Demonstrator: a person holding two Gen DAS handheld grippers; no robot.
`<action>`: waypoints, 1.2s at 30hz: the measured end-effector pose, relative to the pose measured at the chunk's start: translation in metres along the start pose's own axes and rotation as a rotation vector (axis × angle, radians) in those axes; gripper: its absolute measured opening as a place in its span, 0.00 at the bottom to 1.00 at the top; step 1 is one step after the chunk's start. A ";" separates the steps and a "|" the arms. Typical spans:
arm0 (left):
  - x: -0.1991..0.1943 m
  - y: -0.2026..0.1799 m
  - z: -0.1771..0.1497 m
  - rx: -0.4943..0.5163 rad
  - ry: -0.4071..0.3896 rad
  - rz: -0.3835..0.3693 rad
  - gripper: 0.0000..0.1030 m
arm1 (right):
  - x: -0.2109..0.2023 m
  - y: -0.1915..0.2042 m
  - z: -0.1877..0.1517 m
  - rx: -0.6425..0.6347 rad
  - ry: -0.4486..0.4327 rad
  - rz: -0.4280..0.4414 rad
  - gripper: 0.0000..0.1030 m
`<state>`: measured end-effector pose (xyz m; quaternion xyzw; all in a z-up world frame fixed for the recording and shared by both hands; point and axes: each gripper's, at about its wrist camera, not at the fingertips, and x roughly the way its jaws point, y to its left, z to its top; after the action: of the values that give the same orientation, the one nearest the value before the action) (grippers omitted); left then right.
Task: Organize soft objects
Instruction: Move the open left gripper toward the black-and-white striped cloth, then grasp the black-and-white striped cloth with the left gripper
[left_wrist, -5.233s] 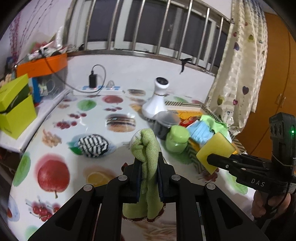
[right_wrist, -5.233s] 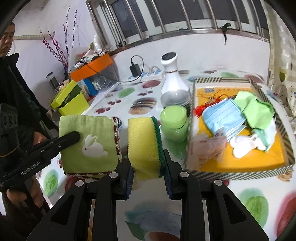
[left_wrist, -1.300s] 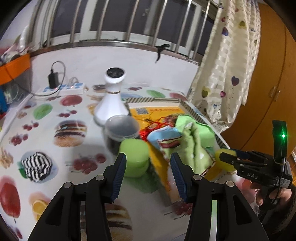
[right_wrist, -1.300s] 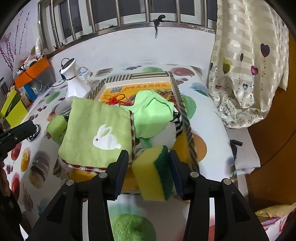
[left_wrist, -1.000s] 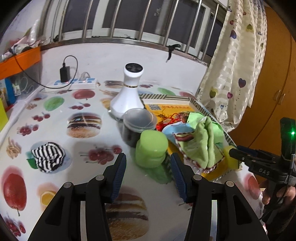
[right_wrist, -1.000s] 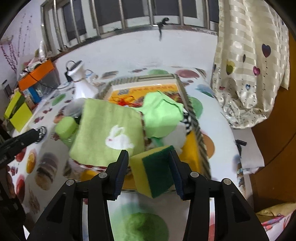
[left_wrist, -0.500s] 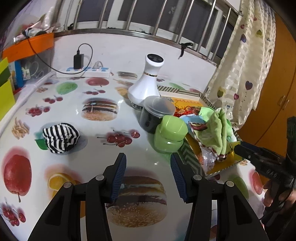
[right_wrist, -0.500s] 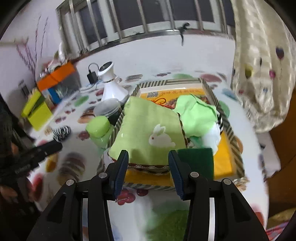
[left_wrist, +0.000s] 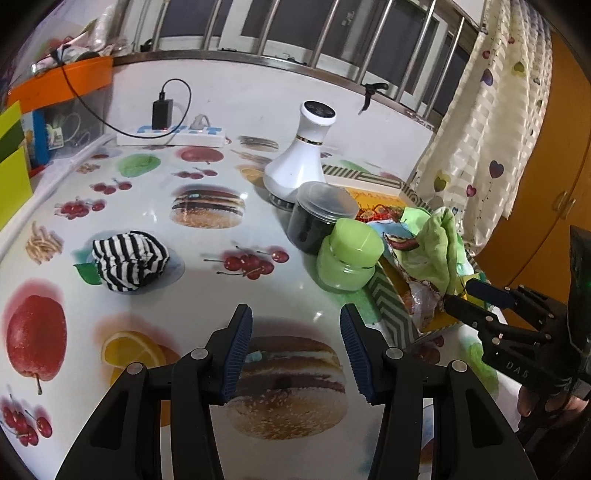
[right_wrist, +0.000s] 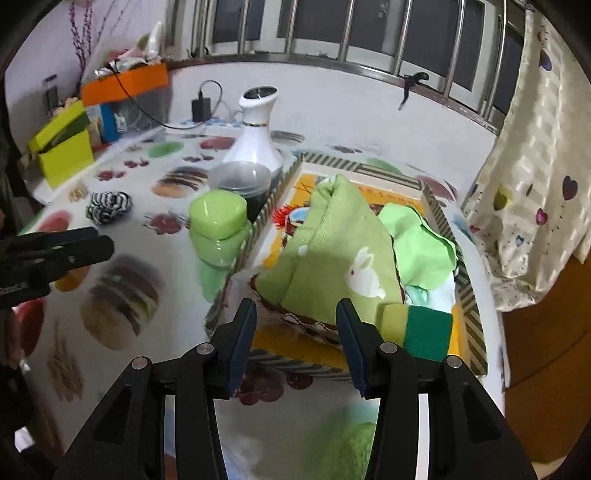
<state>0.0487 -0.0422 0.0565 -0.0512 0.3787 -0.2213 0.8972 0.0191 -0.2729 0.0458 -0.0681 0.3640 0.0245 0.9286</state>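
A striped tray (right_wrist: 474, 325) holds a green rabbit towel (right_wrist: 332, 258), a light green cloth (right_wrist: 421, 243) and a yellow-green sponge (right_wrist: 421, 330) at its near right corner. The tray also shows in the left wrist view (left_wrist: 388, 299), with the towel (left_wrist: 439, 243) heaped in it. A black-and-white striped cloth ball (left_wrist: 127, 260) lies on the fruit-print table, also seen in the right wrist view (right_wrist: 109, 206). My left gripper (left_wrist: 295, 350) is open and empty above the table. My right gripper (right_wrist: 295, 343) is open and empty just before the tray's near edge.
A green lidded jar (left_wrist: 349, 258), a dark lidded tub (left_wrist: 319, 218) and a white vase-shaped device (left_wrist: 303, 166) stand left of the tray. A power strip (left_wrist: 170, 134) lies by the back wall. Yellow-green boxes (right_wrist: 62, 151) and an orange bin (right_wrist: 125, 86) sit far left. A curtain (right_wrist: 535, 206) hangs at right.
The left gripper let the towel go into the tray and drew back over the table. The right gripper released the sponge into the tray's near corner and pulled back, open.
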 end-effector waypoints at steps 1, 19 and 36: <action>-0.001 0.002 0.000 -0.003 -0.001 0.002 0.47 | 0.000 -0.001 0.000 0.012 0.000 0.007 0.45; -0.013 0.082 0.003 -0.089 -0.015 0.179 0.47 | -0.010 0.013 -0.008 0.131 -0.047 0.142 0.45; 0.043 0.101 0.041 -0.042 0.050 0.342 0.48 | -0.001 0.017 -0.005 0.149 -0.072 0.198 0.45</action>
<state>0.1399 0.0269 0.0313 0.0008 0.4088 -0.0586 0.9107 0.0138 -0.2568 0.0408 0.0383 0.3361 0.0916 0.9366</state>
